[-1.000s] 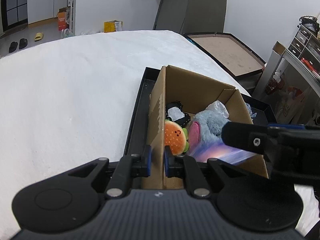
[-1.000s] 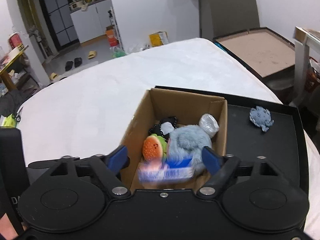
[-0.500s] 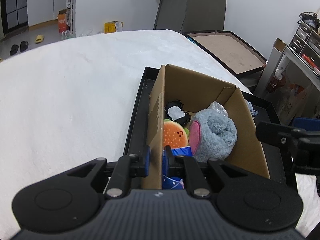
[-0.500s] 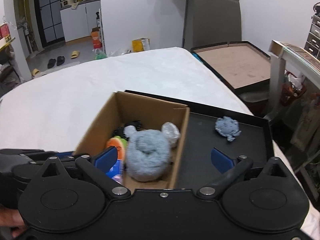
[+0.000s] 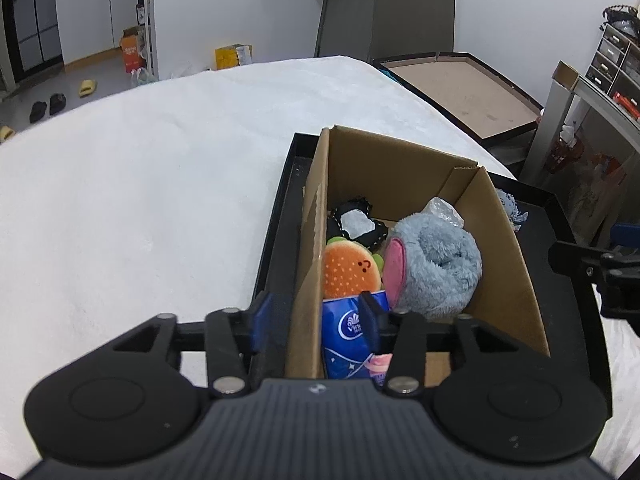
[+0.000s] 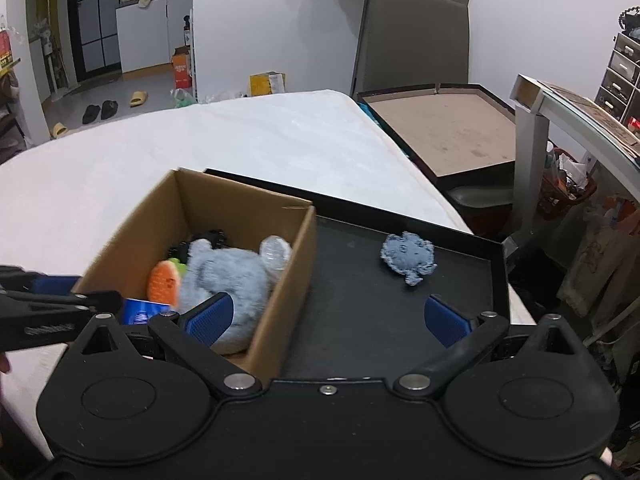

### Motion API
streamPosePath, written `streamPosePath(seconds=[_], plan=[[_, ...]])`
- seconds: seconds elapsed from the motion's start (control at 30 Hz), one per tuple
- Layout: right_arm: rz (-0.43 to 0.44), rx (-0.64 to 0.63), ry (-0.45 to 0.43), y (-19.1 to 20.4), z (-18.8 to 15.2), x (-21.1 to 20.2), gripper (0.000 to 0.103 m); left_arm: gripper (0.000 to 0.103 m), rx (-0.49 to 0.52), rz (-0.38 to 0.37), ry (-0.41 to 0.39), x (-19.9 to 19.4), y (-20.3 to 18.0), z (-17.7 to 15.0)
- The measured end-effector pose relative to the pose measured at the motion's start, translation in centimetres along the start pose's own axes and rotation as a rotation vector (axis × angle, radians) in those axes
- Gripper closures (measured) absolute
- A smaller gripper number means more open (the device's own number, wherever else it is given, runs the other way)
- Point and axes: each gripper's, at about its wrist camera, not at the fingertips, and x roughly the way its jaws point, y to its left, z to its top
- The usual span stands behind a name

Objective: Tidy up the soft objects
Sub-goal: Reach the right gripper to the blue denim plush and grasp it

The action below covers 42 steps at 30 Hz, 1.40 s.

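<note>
A cardboard box (image 5: 404,168) (image 6: 308,248) stands on a black tray (image 6: 360,320). In it lie a grey plush (image 5: 444,264) (image 6: 228,276), an orange burger plush (image 5: 348,272) (image 6: 162,280), a black-and-white item (image 5: 356,224) and a blue tissue pack (image 5: 348,332). My left gripper (image 5: 316,316) is open, its fingers straddling the box's left wall. My right gripper (image 6: 328,316) is open and empty above the tray, right of the box. A small grey knitted toy (image 6: 408,256) (image 5: 512,208) lies on the tray ahead of it.
The tray sits on a white padded surface (image 5: 160,184). A low brown board with a black rim (image 6: 440,128) stands beyond the bed's right edge. A white shelf with clutter (image 6: 568,112) is at the far right.
The blue tissue pack dropped from my right gripper into the box. My right gripper moved right, off the box and over the tray. My left gripper opened from its grip on the box wall.
</note>
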Motion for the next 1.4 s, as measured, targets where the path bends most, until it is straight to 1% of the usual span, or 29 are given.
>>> streamPosePath(seconds=[0.03, 0.2, 0.3, 0.5, 0.67, 0.83, 0.93, 1.03, 1.1, 1.13, 1.17, 1.2, 1.23, 1.3, 1.33, 1.37, 1.4], plan=[[0.0, 0.0, 0.001, -0.4, 0.0, 0.2, 0.0, 0.05, 0.008, 0.01, -0.004, 0.0, -0.1, 0.0], [-0.008, 0.013, -0.005, -2.3, 0.1, 1.5, 0.0, 0.049, 0.072, 0.081, 0.006, 0.5, -0.9, 0.3], [-0.007, 0.046, -0.008, -3.7, 0.2, 2.4, 0.0, 0.048, 0.081, 0.095, 0.04, 1.2, -1.1, 0.6], [-0.009, 0.074, -0.016, -5.6, 0.0, 4.6, 0.0, 0.048, 0.1, 0.139, 0.062, 1.6, -2.1, 1.1], [0.01, 0.105, -0.035, -7.0, -0.5, 6.6, 0.0, 0.045, 0.108, 0.178, 0.086, 2.3, -3.4, 1.5], [0.028, 0.107, -0.066, -7.9, -1.2, 8.3, 0.0, 0.044, 0.141, 0.221, 0.102, 3.1, -5.0, 1.7], [0.021, 0.097, -0.073, -8.5, -1.0, 9.4, 0.003, 0.043, 0.153, 0.246, 0.113, 3.7, -5.6, 1.7], [0.03, 0.117, -0.068, -9.3, -0.8, 10.6, 0.011, 0.043, 0.163, 0.265, 0.121, 4.0, -6.2, 1.8], [0.025, 0.135, -0.068, -9.9, -0.7, 11.3, 0.02, 0.043, 0.171, 0.272, 0.122, 4.1, -6.7, 1.9], [0.016, 0.149, -0.072, -10.3, -0.7, 11.6, 0.022, 0.042, 0.173, 0.276, 0.122, 4.2, -6.9, 2.0], [0.015, 0.163, -0.074, -10.6, -0.8, 11.9, 0.027, 0.042, 0.172, 0.283, 0.122, 4.2, -7.0, 2.1], [0.023, 0.176, -0.071, -10.9, -0.9, 12.2, 0.034, 0.041, 0.169, 0.292, 0.122, 4.3, -7.2, 2.2], [0.029, 0.189, -0.064, -11.3, -1.0, 12.5, 0.038, 0.041, 0.164, 0.298, 0.124, 4.4, -7.3, 2.3], [0.034, 0.212, -0.052, -11.9, -1.4, 13.0, 0.052, 0.04, 0.156, 0.307, 0.127, 4.5, -7.4, 2.3], [0.036, 0.223, -0.046, -12.2, -1.6, 13.2, 0.056, 0.04, 0.157, 0.312, 0.128, 4.6, -7.5, 2.4], [0.037, 0.232, -0.042, -12.4, -1.7, 13.4, 0.068, 0.039, 0.162, 0.317, 0.129, 4.6, -7.6, 2.4], [0.043, 0.238, -0.04, -12.5, -1.9, 13.5, 0.082, 0.039, 0.168, 0.322, 0.129, 4.7, -7.7, 2.3]])
